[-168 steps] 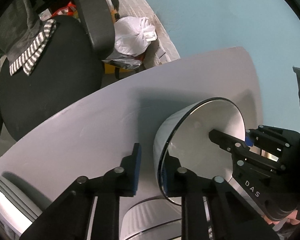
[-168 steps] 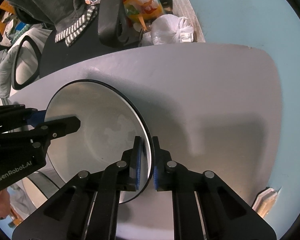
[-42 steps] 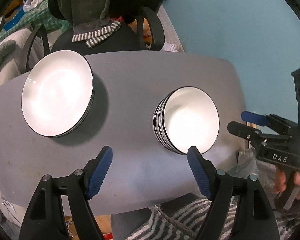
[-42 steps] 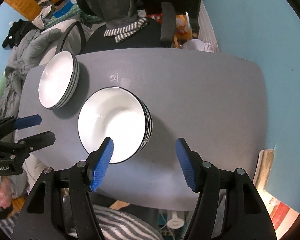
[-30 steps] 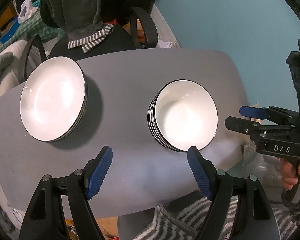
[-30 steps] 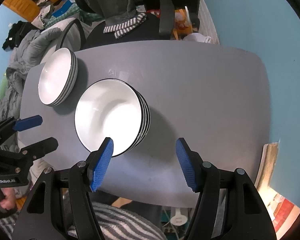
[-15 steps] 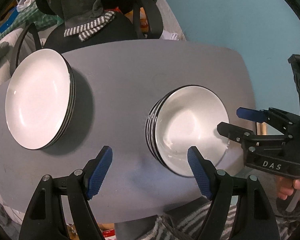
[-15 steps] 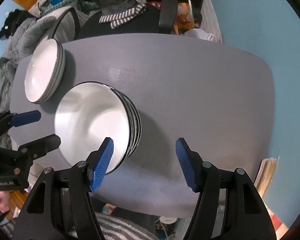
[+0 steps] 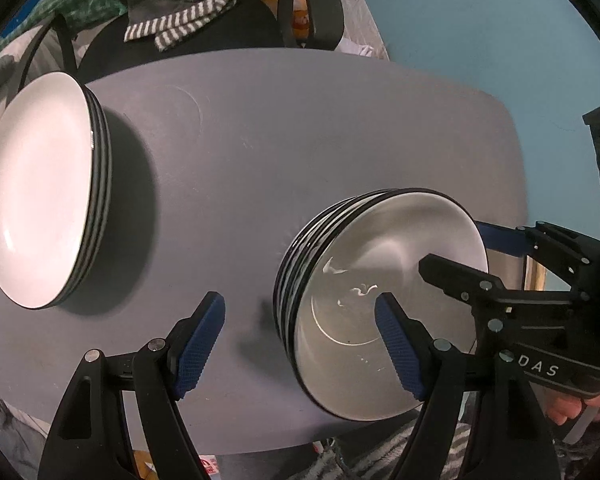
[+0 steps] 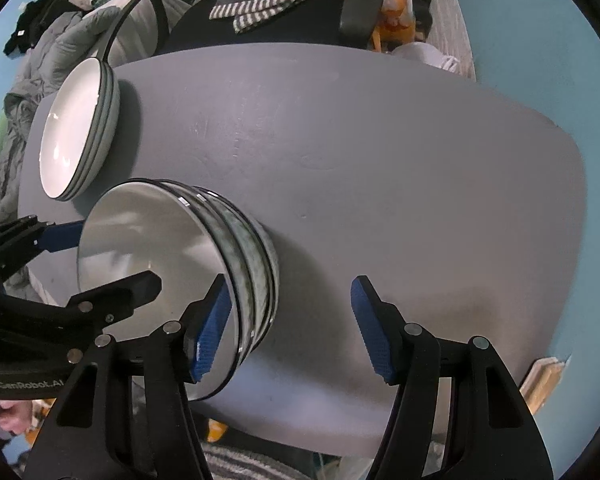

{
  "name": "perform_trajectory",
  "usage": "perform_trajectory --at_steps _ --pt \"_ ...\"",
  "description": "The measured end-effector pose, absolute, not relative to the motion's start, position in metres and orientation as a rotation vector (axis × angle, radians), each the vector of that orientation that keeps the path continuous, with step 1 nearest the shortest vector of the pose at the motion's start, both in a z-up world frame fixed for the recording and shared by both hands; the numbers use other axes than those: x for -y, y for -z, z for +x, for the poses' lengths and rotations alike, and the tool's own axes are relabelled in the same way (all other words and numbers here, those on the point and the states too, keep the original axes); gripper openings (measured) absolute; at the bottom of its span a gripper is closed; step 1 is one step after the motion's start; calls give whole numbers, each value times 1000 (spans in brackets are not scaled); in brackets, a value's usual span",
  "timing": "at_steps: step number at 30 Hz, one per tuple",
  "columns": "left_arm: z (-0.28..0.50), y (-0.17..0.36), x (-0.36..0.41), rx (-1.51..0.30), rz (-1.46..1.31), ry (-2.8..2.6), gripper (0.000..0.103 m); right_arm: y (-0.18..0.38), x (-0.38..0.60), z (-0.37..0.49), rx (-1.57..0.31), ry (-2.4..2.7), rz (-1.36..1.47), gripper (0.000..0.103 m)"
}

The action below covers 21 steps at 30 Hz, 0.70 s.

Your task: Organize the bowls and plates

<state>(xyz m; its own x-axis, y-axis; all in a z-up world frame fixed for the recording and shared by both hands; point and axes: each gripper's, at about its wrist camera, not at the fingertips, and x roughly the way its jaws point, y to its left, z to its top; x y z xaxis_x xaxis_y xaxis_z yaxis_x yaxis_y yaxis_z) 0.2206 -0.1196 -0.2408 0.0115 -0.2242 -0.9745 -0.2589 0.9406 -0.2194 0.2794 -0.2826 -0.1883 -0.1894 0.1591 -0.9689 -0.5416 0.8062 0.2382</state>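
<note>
A stack of white bowls with black rims (image 9: 380, 304) stands near the front edge of the grey table (image 9: 300, 128); it also shows in the right wrist view (image 10: 172, 264). A stack of white plates (image 9: 40, 216) lies at the table's left; it shows in the right wrist view too (image 10: 76, 128). My left gripper (image 9: 300, 336) is open, its jaws astride the bowl stack's left rim. My right gripper (image 10: 292, 324) is open, its jaws astride the stack's right rim. Each gripper shows in the other's view (image 9: 472, 256) (image 10: 100, 256).
A black office chair (image 10: 260, 20) with a striped cloth stands behind the table. Clothes and bags (image 10: 60, 48) lie on the floor at the left. A blue wall (image 9: 500, 40) runs along the right side.
Both grippers have come down and closer to the bowl stack, which now fills more of each view. The jaws stay open. Long before, both held a single bowl.
</note>
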Motion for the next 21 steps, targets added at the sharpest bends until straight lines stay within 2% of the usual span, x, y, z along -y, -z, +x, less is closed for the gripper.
perform_trajectory --at_steps 1,9,14,21 --pt "221 242 120 -1574 -389 -33 79 189 283 281 -1651 -651 -301 56" --pt "228 250 111 -1596 -396 -72 78 201 280 280 -1695 -654 -277 55" --pt "227 257 110 -1659 -367 -59 67 205 278 280 -1701 -651 -262 55" --pt "231 264 106 -1664 -431 2 64 208 280 281 -1713 -614 -204 55"
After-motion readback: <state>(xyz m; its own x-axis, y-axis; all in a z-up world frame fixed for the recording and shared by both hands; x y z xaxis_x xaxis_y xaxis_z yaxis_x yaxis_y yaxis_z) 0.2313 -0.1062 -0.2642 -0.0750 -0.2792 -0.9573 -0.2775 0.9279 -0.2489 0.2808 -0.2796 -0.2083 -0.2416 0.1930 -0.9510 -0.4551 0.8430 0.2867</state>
